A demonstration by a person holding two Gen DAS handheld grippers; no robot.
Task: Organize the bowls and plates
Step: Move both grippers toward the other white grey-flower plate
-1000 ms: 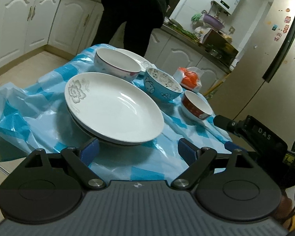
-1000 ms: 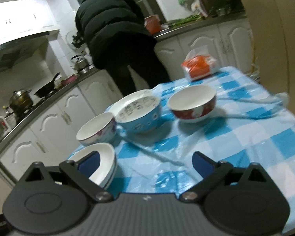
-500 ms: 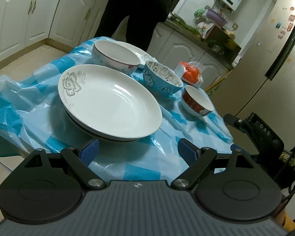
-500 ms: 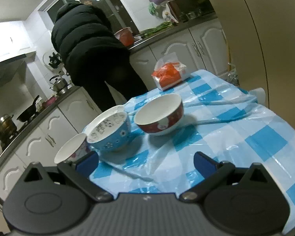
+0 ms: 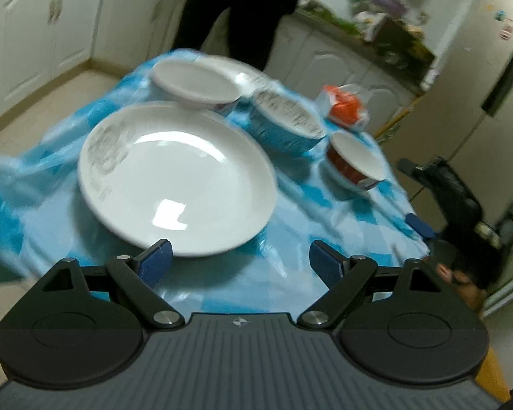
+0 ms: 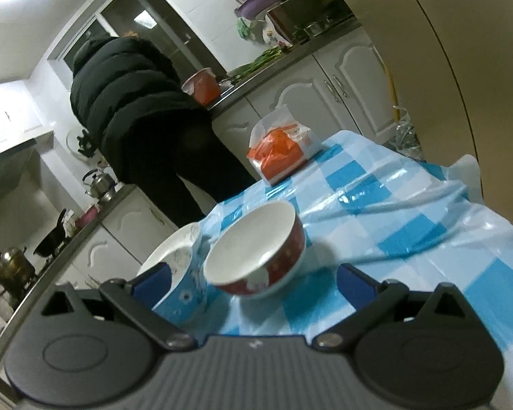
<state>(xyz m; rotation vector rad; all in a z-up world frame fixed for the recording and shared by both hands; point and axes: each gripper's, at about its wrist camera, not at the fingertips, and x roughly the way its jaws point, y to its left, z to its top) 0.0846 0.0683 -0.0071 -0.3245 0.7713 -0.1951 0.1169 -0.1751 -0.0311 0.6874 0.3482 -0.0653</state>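
both claws are spread wide and hold nothing, the left claw [image 5: 239, 256] at the near rim of the big white plate [image 5: 178, 177] on the blue checked tablecloth [image 5: 290, 256], the right claw [image 6: 253, 278] around the red bowl [image 6: 256, 263], just beside the blue bowl [image 6: 184, 294].

1. Left gripper [image 5: 239, 259]: jaws spread wide, empty, just short of the large white plate [image 5: 178, 174].
2. Right gripper [image 6: 253, 280]: jaws spread wide, empty, well right of that plate.
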